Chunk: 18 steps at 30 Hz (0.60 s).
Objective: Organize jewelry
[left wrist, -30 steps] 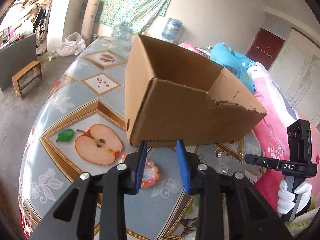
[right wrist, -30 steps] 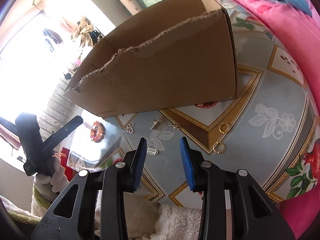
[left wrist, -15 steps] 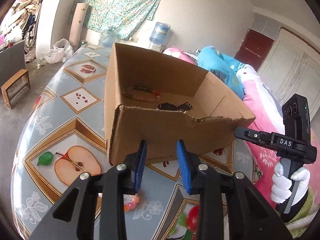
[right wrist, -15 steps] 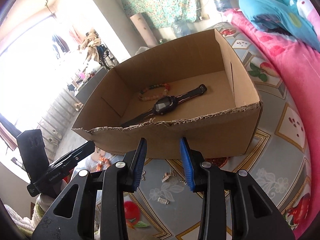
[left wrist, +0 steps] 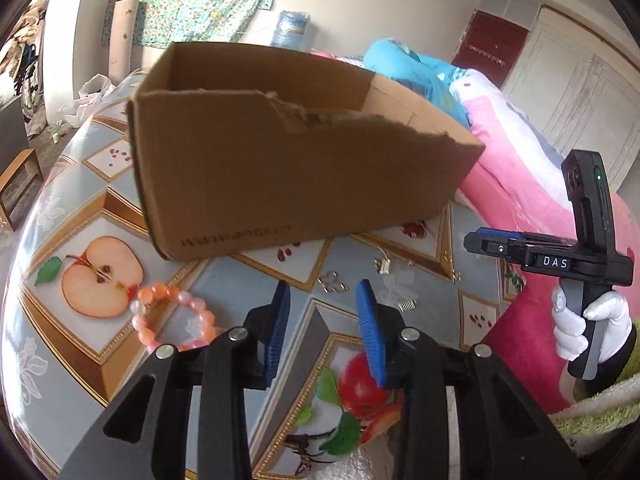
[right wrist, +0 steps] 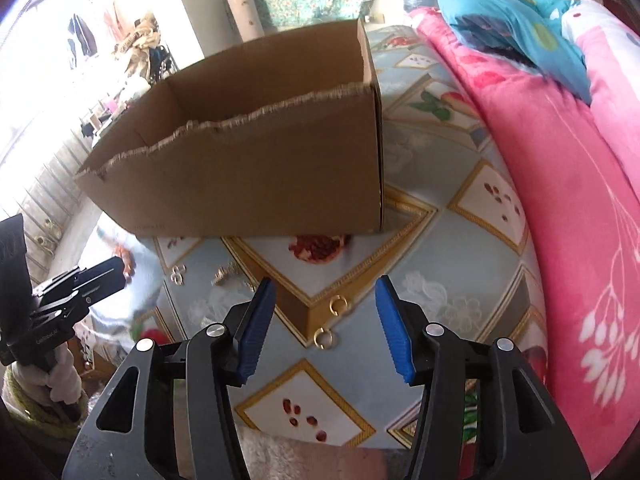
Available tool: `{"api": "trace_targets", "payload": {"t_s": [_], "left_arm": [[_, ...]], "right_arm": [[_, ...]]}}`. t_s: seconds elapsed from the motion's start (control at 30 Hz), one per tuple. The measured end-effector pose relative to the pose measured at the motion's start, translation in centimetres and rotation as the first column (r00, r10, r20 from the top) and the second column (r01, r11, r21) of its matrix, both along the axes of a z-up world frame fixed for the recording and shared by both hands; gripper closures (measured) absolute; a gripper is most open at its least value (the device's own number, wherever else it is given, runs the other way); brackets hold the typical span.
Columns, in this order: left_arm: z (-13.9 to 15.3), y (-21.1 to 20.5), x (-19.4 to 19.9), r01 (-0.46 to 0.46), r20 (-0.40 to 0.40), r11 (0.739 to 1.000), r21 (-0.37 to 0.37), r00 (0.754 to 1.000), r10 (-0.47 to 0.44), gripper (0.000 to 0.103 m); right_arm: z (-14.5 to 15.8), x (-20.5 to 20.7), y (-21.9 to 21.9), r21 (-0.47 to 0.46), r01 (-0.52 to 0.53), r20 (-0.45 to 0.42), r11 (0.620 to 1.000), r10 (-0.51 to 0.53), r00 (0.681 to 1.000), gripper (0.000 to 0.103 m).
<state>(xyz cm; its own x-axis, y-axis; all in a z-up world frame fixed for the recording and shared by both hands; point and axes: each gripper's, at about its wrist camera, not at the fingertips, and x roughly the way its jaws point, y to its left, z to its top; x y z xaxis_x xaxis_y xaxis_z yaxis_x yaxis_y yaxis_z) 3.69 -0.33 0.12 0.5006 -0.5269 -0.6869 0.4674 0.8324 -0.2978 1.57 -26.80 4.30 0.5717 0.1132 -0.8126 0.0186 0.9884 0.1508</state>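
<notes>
A torn-rimmed cardboard box [left wrist: 296, 184] stands on the fruit-patterned tabletop [left wrist: 248, 304]; its inside is hidden from both views. In front of it lie an orange-pink bead bracelet [left wrist: 172, 316], small silver rings [left wrist: 332, 282], a silver clasp [left wrist: 384, 266] and two gold rings [right wrist: 339, 304]. My left gripper [left wrist: 323, 292] hovers over the table just right of the bracelet, its jaws opening slightly with nothing between them. Above the gold rings is my right gripper [right wrist: 325, 284], jaws opening and empty.
A pink blanket [right wrist: 560, 184] and a blue quilt [right wrist: 512, 24] lie along the table's right side. White-gloved hands [left wrist: 576, 320] hold each gripper. The table edge curves away at the left, with the floor and a wooden stool [left wrist: 16, 184] beyond.
Both grippers have dropped from looking into the box to looking at its front wall and the table before it. The right jaws have spread wider. The watch and bracelet inside the box are out of sight.
</notes>
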Motion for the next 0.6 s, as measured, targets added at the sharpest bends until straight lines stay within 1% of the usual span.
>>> {"api": "trace_targets", "payload": {"t_s": [0.07,0.2,0.27,0.3,0.37,0.43,0.6], "left_arm": [[-0.5,-1.0,-0.6,0.029,-0.011,0.999,0.020,1.000,-0.029,0.069],[-1.2,-3.0,-1.3,0.061,-0.002,0.994,0.093,0.998,-0.061,0.069],[-1.4,-3.6,-1.4,0.066,0.008,0.990,0.122,0.998,-0.067,0.069],[-1.5,-3.9,-1.5,0.066,0.013,0.989,0.134,0.998,-0.069,0.069],[-1.5,-4.2,-1.6,0.064,0.021,0.986,0.154,0.997,-0.068,0.069],[-1.6,-4.4,-1.7,0.061,0.021,0.985,0.163,0.998,-0.066,0.069],[-1.9,-4.7,-1.4,0.051,0.008,0.982,0.181,0.999,-0.054,0.069]], "right_arm": [[-0.8,-0.8,0.1,0.002,-0.003,-0.013,1.000,0.003,1.000,0.043],[-2.6,-1.2,0.6,-0.048,0.002,-0.023,0.999,-0.003,1.000,0.038],[-2.8,-1.4,1.3,-0.074,-0.025,-0.004,0.997,0.024,1.000,0.025],[-2.9,-1.5,1.8,-0.092,-0.043,-0.004,0.995,0.043,0.999,0.022],[-3.2,-1.6,2.6,-0.137,-0.070,-0.010,0.988,0.069,0.998,0.012],[-3.5,-1.9,3.2,-0.155,-0.093,-0.016,0.983,0.092,0.996,0.008],[-4.0,-3.2,3.6,-0.184,-0.116,0.011,0.976,0.120,0.993,0.008]]}}
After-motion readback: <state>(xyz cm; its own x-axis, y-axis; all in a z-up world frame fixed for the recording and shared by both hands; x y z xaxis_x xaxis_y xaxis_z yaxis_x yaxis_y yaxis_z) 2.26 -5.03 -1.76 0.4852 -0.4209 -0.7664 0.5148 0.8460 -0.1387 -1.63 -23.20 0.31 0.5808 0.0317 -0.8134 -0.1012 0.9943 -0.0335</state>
